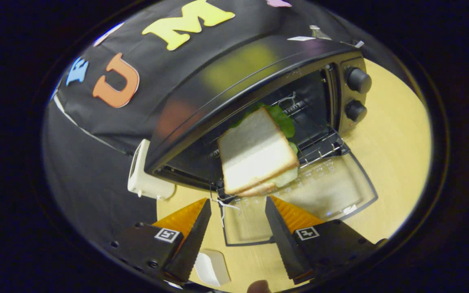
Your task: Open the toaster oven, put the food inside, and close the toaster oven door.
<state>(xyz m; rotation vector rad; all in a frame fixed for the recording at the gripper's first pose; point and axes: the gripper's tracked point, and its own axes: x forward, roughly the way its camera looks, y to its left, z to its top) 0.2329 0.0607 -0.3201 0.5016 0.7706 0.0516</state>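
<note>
The toaster oven is seen open, its glass door folded down flat toward the near side, over the tabletop. The sandwich is seen at the oven mouth, resting on the wire rack, tilted, with its near edge hanging out over the door hinge; lettuce is seen at its far side. It is judged only partly inside. The gripper is held just near of the sandwich, jaws spread apart, nothing pinched between them; the food is not touched by either finger. Two knobs are seen on the right of the oven front. A white appliance is seen at the left, beside the oven.

Progress: opening is done, placing looks mostly done and released. Left to do: the sandwich probably needs to be pushed farther in, then the door is to be lifted and shut.
</note>
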